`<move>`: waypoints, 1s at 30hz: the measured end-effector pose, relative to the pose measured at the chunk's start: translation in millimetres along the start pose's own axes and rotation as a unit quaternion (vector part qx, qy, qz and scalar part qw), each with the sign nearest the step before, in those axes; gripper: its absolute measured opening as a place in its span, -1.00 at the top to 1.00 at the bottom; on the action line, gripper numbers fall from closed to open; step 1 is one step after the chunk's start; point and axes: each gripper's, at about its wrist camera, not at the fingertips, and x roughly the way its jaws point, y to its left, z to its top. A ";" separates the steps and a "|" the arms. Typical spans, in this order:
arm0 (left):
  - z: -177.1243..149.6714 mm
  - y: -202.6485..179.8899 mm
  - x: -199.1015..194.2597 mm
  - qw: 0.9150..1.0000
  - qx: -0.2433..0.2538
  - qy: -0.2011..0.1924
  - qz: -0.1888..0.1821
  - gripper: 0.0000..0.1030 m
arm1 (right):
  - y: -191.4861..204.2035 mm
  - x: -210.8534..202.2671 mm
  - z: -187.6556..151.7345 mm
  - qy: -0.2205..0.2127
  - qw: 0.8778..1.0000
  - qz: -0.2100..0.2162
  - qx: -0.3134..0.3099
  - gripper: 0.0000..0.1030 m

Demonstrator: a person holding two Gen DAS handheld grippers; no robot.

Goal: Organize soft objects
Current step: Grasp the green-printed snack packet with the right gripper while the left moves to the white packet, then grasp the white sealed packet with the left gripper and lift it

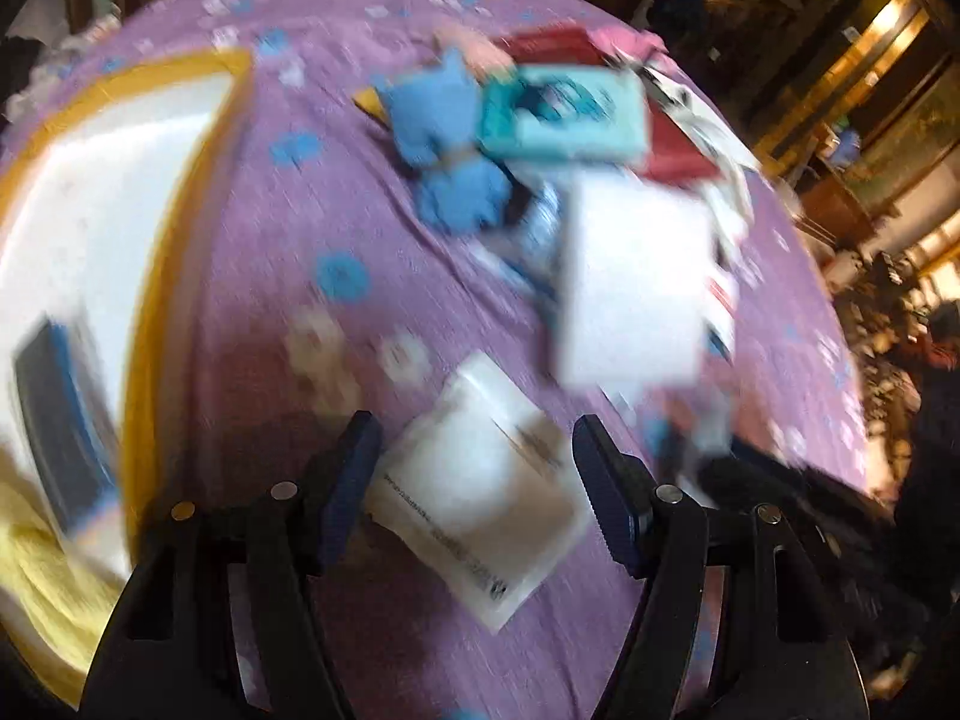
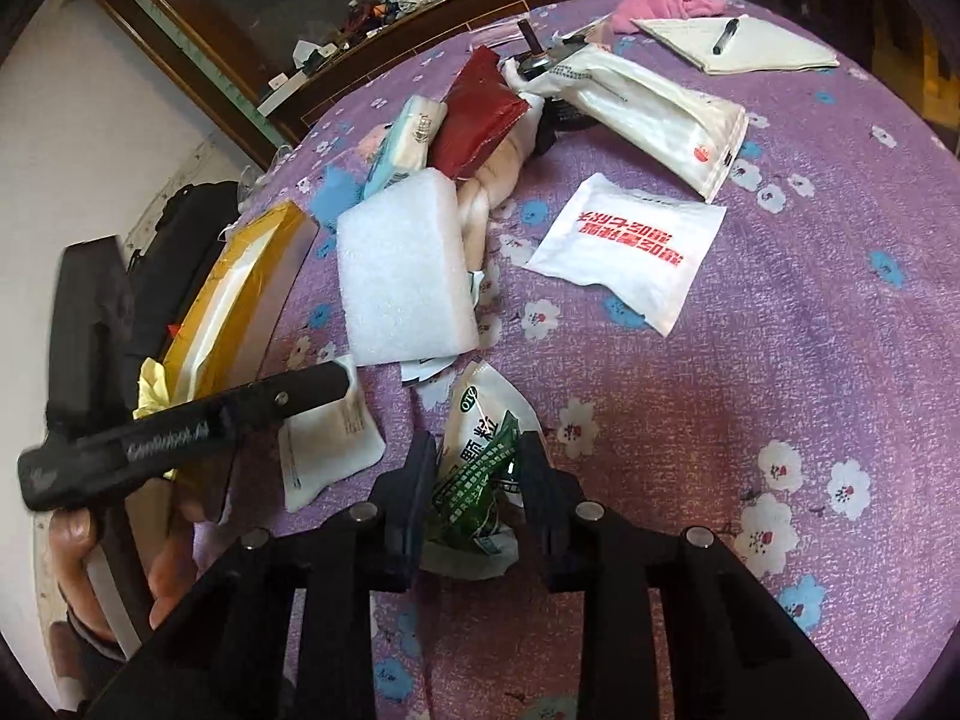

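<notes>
On the purple floral tablecloth [image 2: 780, 330] lies a crumpled green-and-white packet [image 2: 480, 420]. My right gripper [image 2: 477, 468] is shut on it, and the packet bunches up between the pads. A flat white sachet [image 1: 480, 498] lies between the fingers of my left gripper [image 1: 477, 456], which stands open around it. The left wrist view is blurred. In the right wrist view the left gripper's finger [image 2: 288, 396] reaches over that same white sachet [image 2: 336, 450], with a hand [image 2: 72, 534] holding the tool.
A white box with a yellow rim [image 1: 150, 192] stands at the table's left edge. In the pile are a white foam block [image 2: 402, 270], a blue plush [image 1: 444, 138], a teal tissue pack [image 1: 564, 114] and a red pouch [image 2: 480, 114]. Beyond lie a red-printed white packet [image 2: 630, 246], a long white pack [image 2: 648, 114] and a notebook with pen [image 2: 738, 42].
</notes>
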 end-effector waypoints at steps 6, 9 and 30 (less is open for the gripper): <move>-33.9 -10.9 -9.5 0.999 0.020 0.033 -0.038 -0.30 | -1.5 6.1 -0.7 0.008 0.999 0.031 0.006 0.46; -40.9 -17.5 -8.5 0.999 0.036 0.022 -0.026 -0.30 | -1.2 4.9 0.6 0.011 0.999 0.036 0.001 0.46; -55.2 -62.3 12.3 0.985 0.160 -0.035 0.059 -0.47 | -21.0 -7.8 2.4 -0.006 1.000 0.016 0.025 0.46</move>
